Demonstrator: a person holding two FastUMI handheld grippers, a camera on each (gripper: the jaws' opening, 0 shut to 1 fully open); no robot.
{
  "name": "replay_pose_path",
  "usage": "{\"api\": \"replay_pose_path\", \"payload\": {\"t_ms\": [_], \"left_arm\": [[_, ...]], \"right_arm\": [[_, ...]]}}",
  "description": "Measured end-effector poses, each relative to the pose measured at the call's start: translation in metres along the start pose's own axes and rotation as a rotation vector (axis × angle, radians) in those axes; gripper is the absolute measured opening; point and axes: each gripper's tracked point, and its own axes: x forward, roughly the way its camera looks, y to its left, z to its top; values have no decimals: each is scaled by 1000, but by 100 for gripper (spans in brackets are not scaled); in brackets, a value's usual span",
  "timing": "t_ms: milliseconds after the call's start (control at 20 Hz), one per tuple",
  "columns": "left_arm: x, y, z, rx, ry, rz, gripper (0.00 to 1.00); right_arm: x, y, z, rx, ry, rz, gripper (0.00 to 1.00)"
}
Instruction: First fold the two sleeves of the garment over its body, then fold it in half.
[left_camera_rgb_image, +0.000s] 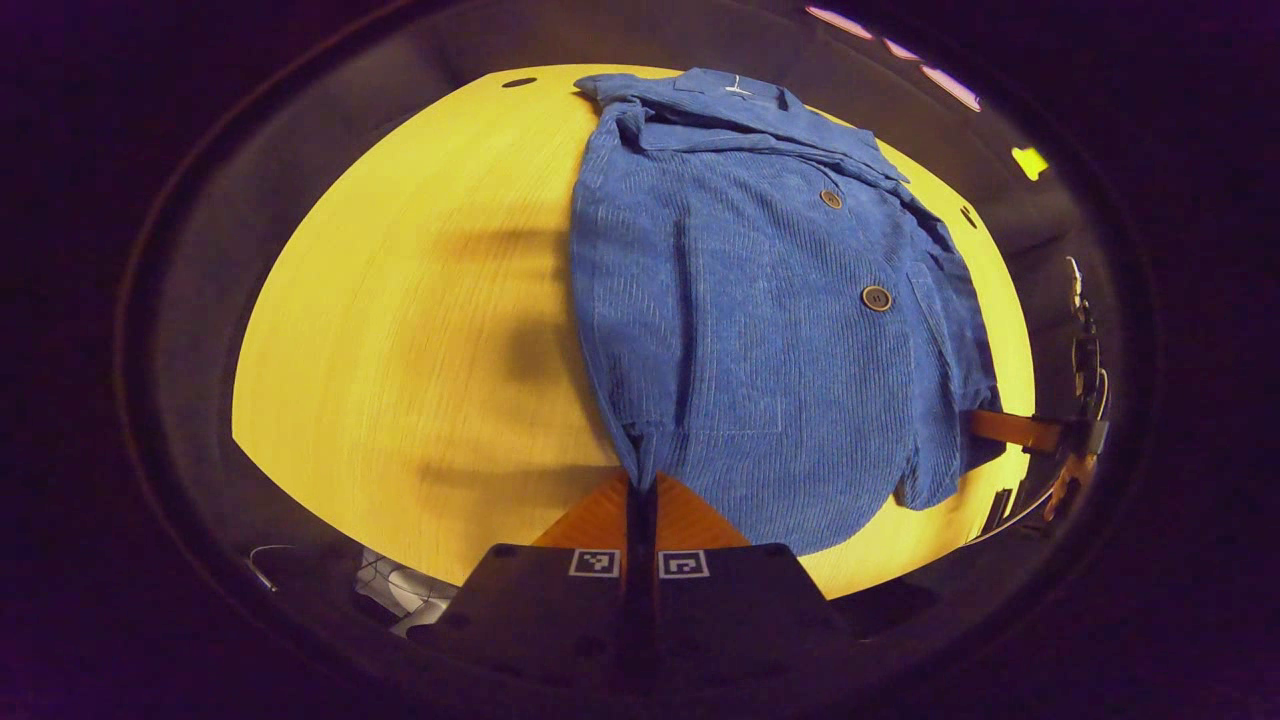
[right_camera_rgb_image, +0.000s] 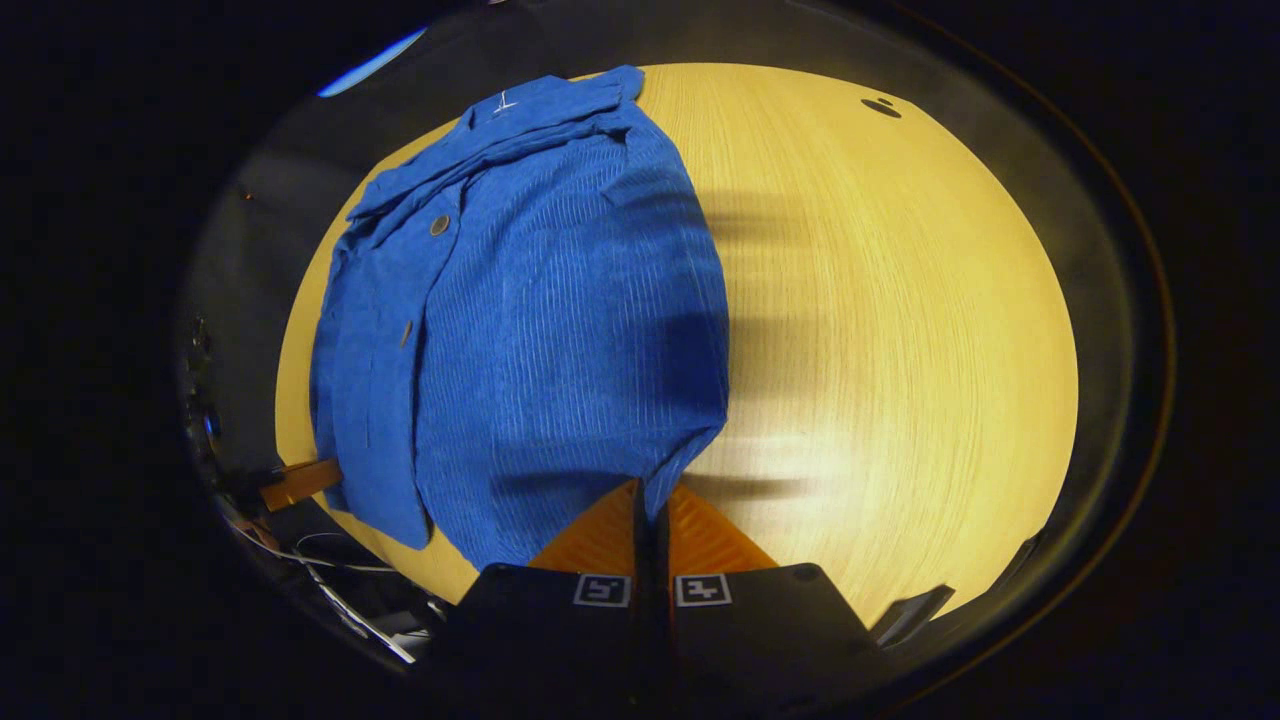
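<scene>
Left hand-held gripper (left_camera_rgb_image: 640, 492), at 6 o'clock in the left gripper view, is clamped on the jacket's (left_camera_rgb_image: 760, 330) hem corner; right hand-held gripper (right_camera_rgb_image: 650, 500), at 6 o'clock in its view, pinches the opposite hem corner; the jacket lies flat on the desk (left_camera_rgb_image: 400, 350), collar toward 12 o'clock.

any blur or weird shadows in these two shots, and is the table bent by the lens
Left gripper view: table bulges from fisheye, soft dark shadow bands lie across it, blue jacket sharp. Right gripper view: same bulge, streaky shadows beside the jacket, bright glare patch low on the table.
</scene>
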Motion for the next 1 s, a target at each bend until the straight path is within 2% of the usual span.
{"api": "replay_pose_path", "payload": {"t_ms": [350,400,700,850,900,1000], "left_arm": [[-49,-8,0,-5,-86,-94,0],[-57,-8,0,-4,-89,-105,0],[-116,-15,2,34,-114,-141,0],[-141,-21,21,48,-136,-172,0],[-151,-23,28,37,-147,-188,0],[-170,-27,45,-2,-163,-234,0]], "right_arm": [[-66,36,20,-18,-126,75,0],[-75,41,23,-23,-139,84,2],[-145,70,31,-62,-210,153,2],[-180,79,27,-93,-230,180,2],[-188,82,27,-106,-237,184,0],[-201,87,36,-121,-245,200,2]]}}
